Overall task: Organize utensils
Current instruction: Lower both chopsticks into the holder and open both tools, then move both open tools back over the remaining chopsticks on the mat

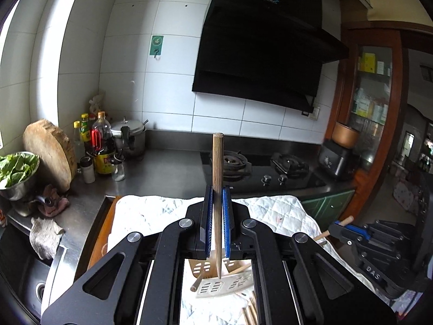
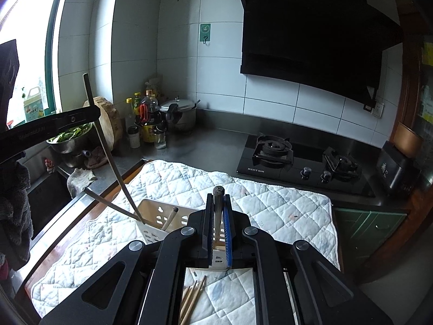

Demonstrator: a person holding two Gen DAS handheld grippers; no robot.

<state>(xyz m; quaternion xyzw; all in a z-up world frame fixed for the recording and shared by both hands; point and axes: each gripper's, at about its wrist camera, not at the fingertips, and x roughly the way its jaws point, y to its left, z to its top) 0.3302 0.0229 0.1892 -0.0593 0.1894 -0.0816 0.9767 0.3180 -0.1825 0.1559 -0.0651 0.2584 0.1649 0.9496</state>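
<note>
My left gripper is shut on a long wooden chopstick that stands nearly upright between the blue pads. Below it, through the frame, I see the white slotted utensil holder. In the right wrist view that chopstick slants down from the left gripper, its lower tip at the holder. A second chopstick and a wooden handle lean in the holder. My right gripper is shut on a wooden stick with a dark end, just over the holder. Loose chopsticks lie on the quilted cloth.
A gas stove sits behind the cloth on the right. Bottles, a pressure cooker, a round chopping block and a bowl of greens crowd the back left corner. The sink lies left of the cloth.
</note>
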